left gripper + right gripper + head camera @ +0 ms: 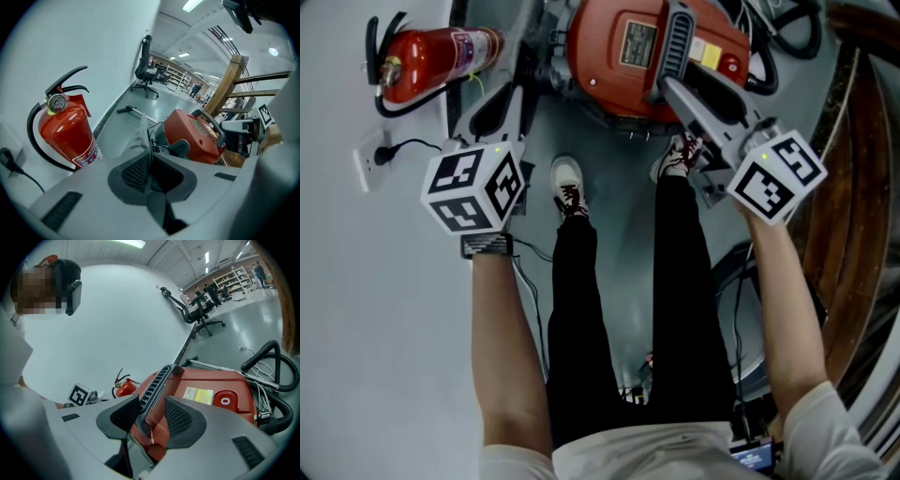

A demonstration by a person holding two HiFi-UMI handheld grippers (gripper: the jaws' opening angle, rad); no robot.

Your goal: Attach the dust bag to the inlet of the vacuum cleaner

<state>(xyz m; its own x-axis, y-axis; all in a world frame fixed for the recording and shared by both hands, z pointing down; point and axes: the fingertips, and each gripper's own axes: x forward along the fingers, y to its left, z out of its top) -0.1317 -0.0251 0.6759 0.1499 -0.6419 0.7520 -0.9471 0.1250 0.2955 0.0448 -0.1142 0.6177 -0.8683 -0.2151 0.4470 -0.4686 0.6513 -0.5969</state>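
Grey and thin, the dust bag (139, 136) rose edge-on from the left gripper (148, 161), whose jaws were pinched together on it, just beside the red vacuum cleaner (194, 136) on the floor. The right gripper (151, 405) reached over the machine's top with its jaws apart around the black handle (154, 380) — one pad sat close against the handle, while a gap showed at the other (red casing visible through it). A red fire extinguisher (65, 133) stood by the wall, near the left gripper.
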